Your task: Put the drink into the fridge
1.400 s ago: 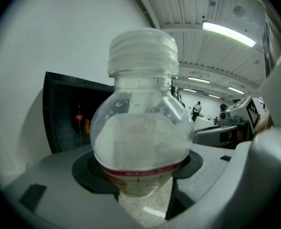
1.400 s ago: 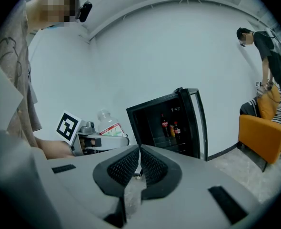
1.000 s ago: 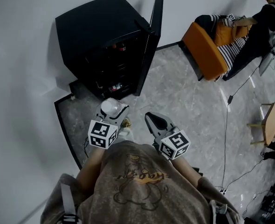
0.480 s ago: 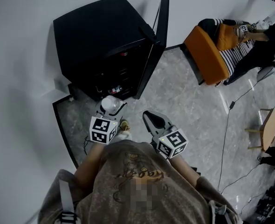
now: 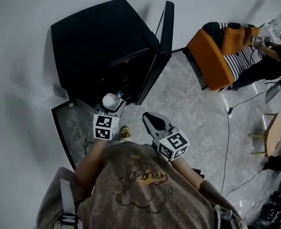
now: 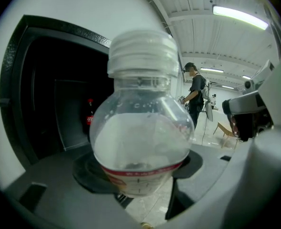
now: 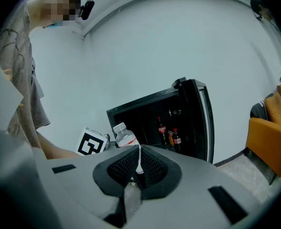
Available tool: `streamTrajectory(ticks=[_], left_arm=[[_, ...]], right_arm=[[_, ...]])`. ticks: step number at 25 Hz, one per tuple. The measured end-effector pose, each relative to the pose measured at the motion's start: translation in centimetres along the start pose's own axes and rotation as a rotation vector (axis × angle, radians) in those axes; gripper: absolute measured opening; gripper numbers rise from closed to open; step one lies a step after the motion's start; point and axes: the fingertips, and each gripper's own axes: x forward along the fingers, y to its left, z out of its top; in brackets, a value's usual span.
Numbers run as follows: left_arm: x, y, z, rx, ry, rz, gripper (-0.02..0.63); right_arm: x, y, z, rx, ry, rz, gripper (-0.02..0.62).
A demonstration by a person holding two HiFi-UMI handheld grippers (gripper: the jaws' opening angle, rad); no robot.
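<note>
- The black fridge (image 5: 97, 37) stands against the wall with its door (image 5: 162, 46) swung open.
- The left gripper (image 5: 114, 109) is clamped around the drink bottle (image 6: 140, 128), holding it just in front of the fridge's open front.
- The right gripper (image 5: 154, 123) is beside the left one, jaws pressed together with nothing between them.
- The drink bottle stands upright between the left jaws, white cap on top.
- Small cola bottles (image 7: 162, 130) stand on a shelf inside the fridge.

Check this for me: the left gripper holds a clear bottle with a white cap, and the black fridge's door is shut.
Not quite. The door of the black fridge stands open, not shut; the head view shows it swung out. The rest holds: the left gripper holds the clear bottle with a white cap.
</note>
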Motion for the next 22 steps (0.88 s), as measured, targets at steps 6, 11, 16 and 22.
streamTrajectory(ticks=[6,11,16,22], left_arm=[[2.3,2.1,-0.4,0.015,0.015,0.035,0.300],[4.2,3.5,-1.5,0.010,0.035,0.049,0.301],[5.9,5.1,-1.6,0.008,0.042,0.060,0.301],[7.9,7.1,-2.5,0.012,0.062,0.090,0.301]], right_arm=[[1.5,-1.0,1.0,0.014,-0.009,-0.006,0.026],[2.8,-1.5,0.8,0.027,0.000,-0.005,0.026],[4.0,-1.8,0.8,0.034,0.004,-0.007,0.026],[5.0,-2.5,1.1,0.024,0.001,-0.014,0.026]])
